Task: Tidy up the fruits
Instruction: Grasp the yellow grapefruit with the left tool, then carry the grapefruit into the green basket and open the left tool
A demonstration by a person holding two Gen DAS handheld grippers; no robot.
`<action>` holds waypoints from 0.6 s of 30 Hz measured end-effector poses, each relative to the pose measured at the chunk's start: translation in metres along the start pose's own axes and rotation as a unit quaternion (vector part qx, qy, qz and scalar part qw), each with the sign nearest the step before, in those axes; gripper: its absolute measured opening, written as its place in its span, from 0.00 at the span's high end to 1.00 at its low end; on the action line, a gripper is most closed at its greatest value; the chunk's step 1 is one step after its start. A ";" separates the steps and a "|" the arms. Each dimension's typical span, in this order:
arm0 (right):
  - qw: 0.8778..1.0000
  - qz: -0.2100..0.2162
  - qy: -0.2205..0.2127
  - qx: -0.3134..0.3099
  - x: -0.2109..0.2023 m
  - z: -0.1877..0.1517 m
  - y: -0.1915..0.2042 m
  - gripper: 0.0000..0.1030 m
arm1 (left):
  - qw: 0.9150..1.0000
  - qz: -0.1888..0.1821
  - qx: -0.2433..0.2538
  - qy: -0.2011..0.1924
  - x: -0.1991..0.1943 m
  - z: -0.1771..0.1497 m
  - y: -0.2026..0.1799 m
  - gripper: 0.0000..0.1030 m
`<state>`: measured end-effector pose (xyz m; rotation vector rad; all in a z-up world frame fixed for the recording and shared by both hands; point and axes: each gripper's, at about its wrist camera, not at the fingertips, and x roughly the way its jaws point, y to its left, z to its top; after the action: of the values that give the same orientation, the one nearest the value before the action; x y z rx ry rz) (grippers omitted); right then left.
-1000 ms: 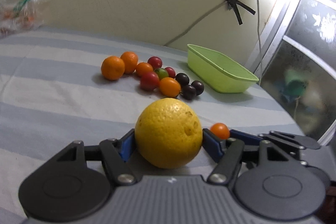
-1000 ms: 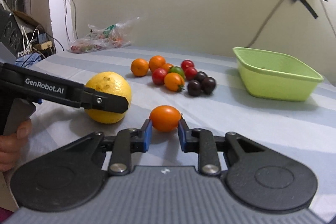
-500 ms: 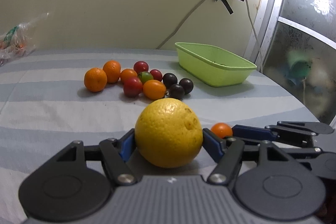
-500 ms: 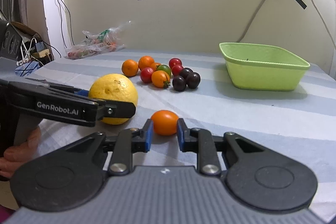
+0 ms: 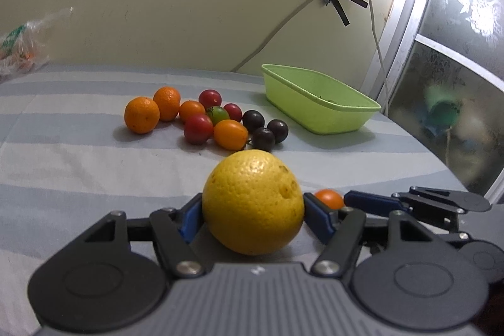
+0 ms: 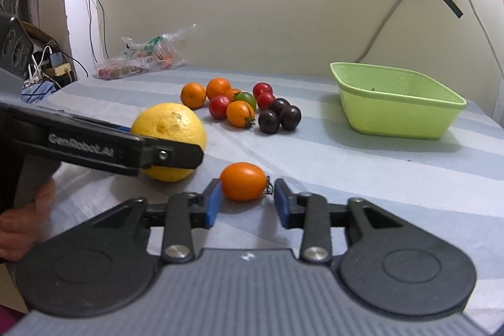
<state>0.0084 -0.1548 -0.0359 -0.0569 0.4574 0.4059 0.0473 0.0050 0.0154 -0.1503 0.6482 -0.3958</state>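
Left gripper (image 5: 253, 211): I've got it clamped on the big yellow citrus (image 5: 253, 201), blue pads pressed against both flanks, jaws roughly mid-span. The fruit sits on the striped cloth of the desk (image 5: 63, 166); can't tell whether it's lifted off at all. From the right wrist view the same gripper (image 6: 176, 144) comes in from the left with its black finger across the front of the yellow citrus (image 6: 168, 123), and a hand (image 6: 23, 229) shows at the left edge, at the handle.

Right gripper (image 6: 246, 201): jaws opening. The small orange tomato (image 6: 243, 181) lies on the cloth between the pads. Left pad looks touching or nearly so; right pad is clear of it, with a visible gap at the stem end. No grip on it. In the left wrist view that tomato (image 5: 329, 198) peeks out just right of the citrus, next to the right gripper's blue finger.

Green tub (image 6: 397, 101): far right of the desk, near the wall, well apart from both grippers. No fruit visible inside; only a tiny dark speck, too small to identify.

Remaining fruit is one tight cluster mid-desk, left of the tub: two mandarins (image 6: 204, 92), red, orange and green tomatoes (image 6: 239, 104), three dark ones (image 6: 280, 117) nearest the tub.

Plastic bag (image 6: 143, 59) at the back by the wall, contents unclear.
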 end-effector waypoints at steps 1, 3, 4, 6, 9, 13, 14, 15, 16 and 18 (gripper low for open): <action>1.000 -0.001 -0.008 -0.006 -0.002 0.000 0.002 0.61 | 1.000 -0.003 -0.002 0.002 -0.001 0.000 0.001 0.36; 0.999 0.004 -0.022 -0.030 -0.006 0.000 0.008 0.61 | 1.000 -0.012 -0.007 0.005 -0.004 0.001 0.003 0.36; 0.999 0.006 -0.025 -0.044 -0.007 -0.001 0.012 0.61 | 1.000 -0.018 -0.008 0.007 -0.006 0.001 0.005 0.36; 0.997 0.017 -0.030 -0.072 -0.009 -0.001 0.019 0.59 | 1.000 -0.026 -0.009 0.015 -0.007 0.001 0.007 0.36; 0.993 0.049 -0.029 -0.101 -0.009 -0.002 0.028 0.45 | 0.999 -0.024 -0.014 0.025 -0.007 -0.001 0.013 0.36; 0.989 0.081 -0.015 -0.121 -0.003 0.002 0.039 0.39 | 0.998 -0.042 -0.027 0.025 -0.012 -0.001 0.018 0.36; 0.988 0.087 -0.011 -0.126 0.000 0.003 0.042 0.38 | 0.998 -0.044 -0.025 0.023 -0.013 0.000 0.019 0.36; 0.987 0.092 -0.008 -0.131 0.003 0.005 0.044 0.35 | 0.998 -0.045 -0.023 0.021 -0.014 0.000 0.018 0.35; 0.986 0.096 -0.006 -0.135 0.006 0.006 0.046 0.34 | 0.999 -0.043 -0.020 0.020 -0.014 0.000 0.018 0.35; 0.984 0.103 0.001 -0.143 0.014 0.007 0.051 0.36 | 0.999 -0.046 -0.020 0.015 -0.014 -0.001 0.018 0.36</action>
<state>0.0028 -0.1017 -0.0335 -0.2909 0.4059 0.6728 0.0421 0.0274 0.0174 -0.2121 0.6803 -0.4742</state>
